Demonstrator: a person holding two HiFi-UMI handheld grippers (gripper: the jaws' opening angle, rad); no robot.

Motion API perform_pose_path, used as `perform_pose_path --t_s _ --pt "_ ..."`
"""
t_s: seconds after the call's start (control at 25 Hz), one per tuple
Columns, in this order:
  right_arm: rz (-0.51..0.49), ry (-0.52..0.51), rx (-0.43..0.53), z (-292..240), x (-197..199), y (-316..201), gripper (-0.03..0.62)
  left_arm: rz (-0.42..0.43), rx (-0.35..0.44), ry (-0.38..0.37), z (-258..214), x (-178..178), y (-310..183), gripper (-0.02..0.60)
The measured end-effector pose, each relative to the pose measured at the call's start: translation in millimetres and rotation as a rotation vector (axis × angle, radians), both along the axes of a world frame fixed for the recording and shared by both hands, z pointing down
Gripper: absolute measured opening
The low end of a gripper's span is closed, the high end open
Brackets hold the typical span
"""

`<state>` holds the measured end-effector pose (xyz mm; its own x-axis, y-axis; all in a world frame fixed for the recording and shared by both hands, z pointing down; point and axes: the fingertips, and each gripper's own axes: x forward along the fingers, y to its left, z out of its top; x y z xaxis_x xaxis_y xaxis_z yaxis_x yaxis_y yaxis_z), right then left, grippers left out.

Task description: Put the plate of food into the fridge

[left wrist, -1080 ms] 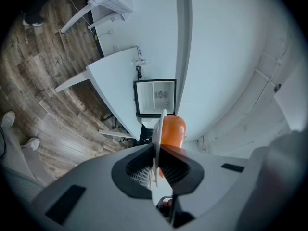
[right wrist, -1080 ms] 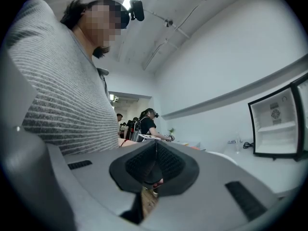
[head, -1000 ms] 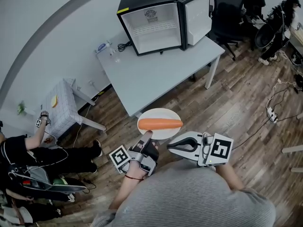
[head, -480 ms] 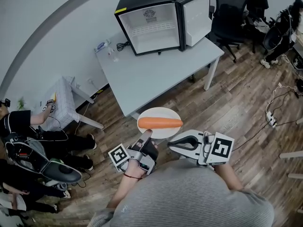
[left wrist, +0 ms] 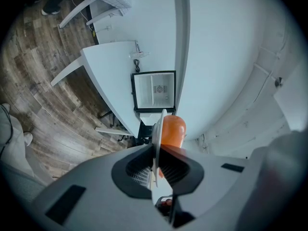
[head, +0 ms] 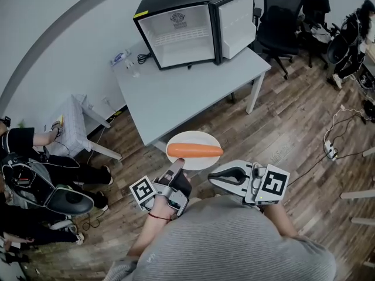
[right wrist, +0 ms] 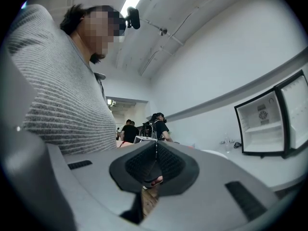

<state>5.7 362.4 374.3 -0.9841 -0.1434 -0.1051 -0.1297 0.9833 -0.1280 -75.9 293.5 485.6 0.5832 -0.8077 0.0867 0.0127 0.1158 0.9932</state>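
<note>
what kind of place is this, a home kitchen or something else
Probably an office or lab room, not a kitchen: a mini fridge stands open on a plain grey table, black office chairs sit behind it, and a power strip lies on the wood floor.

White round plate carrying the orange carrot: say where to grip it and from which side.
Grip the white round plate by its thin near rim, coming edge-on from the person's side, as the left gripper does. The orange carrot lies across the middle, leaving only the rim free.
</note>
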Motion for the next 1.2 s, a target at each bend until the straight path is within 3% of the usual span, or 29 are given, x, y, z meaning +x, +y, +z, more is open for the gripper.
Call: perform_pose_path --t_s 0.64,1.2 --pt "-0.003 0.008 -0.021 6 4 -41 0.015 -0.016 0.005 0.009 5 -3 -52 0.032" --pt "-0.003 0.01 -0.016 5 -21 -170 0.015 -0.004 0.0 0.034 16 -19 -178 0.032"
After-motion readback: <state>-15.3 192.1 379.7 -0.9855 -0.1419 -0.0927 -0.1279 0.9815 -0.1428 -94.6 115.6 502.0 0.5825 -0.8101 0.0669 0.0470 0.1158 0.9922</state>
